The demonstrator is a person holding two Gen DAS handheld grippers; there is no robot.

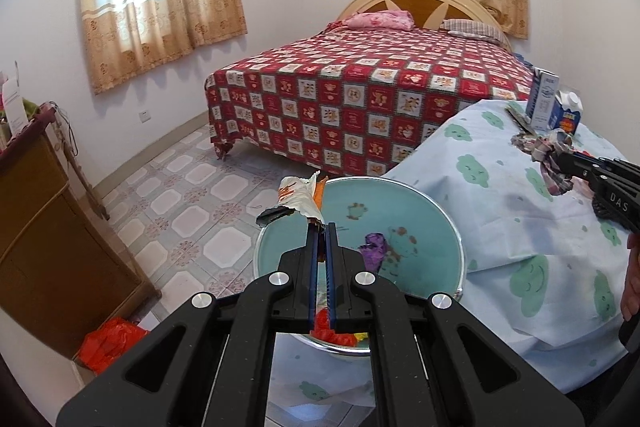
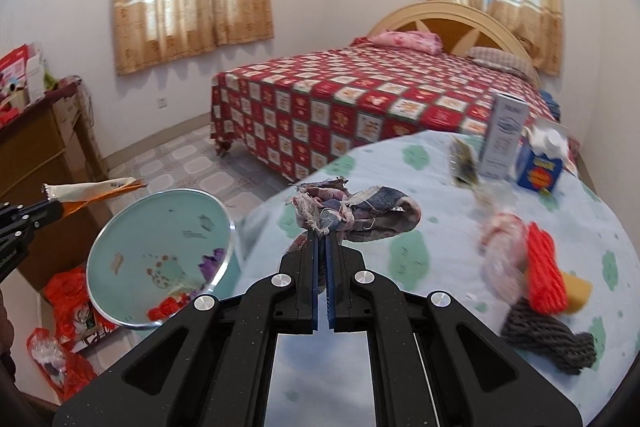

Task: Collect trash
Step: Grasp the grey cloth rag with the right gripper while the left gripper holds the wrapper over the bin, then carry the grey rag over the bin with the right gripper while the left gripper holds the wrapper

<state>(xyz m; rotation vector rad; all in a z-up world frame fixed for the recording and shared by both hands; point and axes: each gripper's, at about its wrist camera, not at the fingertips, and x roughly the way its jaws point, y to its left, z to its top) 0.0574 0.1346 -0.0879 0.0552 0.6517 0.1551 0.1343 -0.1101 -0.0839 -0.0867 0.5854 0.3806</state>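
Observation:
My left gripper (image 1: 322, 225) is shut on a white and orange snack wrapper (image 1: 298, 197), which sticks out past the far rim of a teal basin (image 1: 400, 199). A purple wrapper (image 1: 374, 251) and red scraps lie inside the basin. My right gripper (image 2: 322, 233) is shut on a frayed patchwork cloth scrap (image 2: 360, 211), lifted just over the cloud-print table cloth (image 2: 420, 259). In the right wrist view the basin (image 2: 160, 223) lies to the left, with the left gripper (image 2: 60, 207) and its wrapper (image 2: 92, 189) beyond it. In the left wrist view the right gripper (image 1: 560, 157) holds the scrap (image 1: 548, 151) at the right.
On the table stand a white carton (image 2: 504, 139) and a blue carton (image 2: 538, 171), with a dark wrapper (image 2: 464, 159), red netting (image 2: 546, 275), grey netting (image 2: 548, 339), a yellow sponge (image 2: 578, 291) and clear plastic (image 2: 504, 247). Red bags (image 2: 72, 299) lie on the floor by a wooden cabinet (image 1: 48, 219). A bed (image 1: 360, 87) stands behind.

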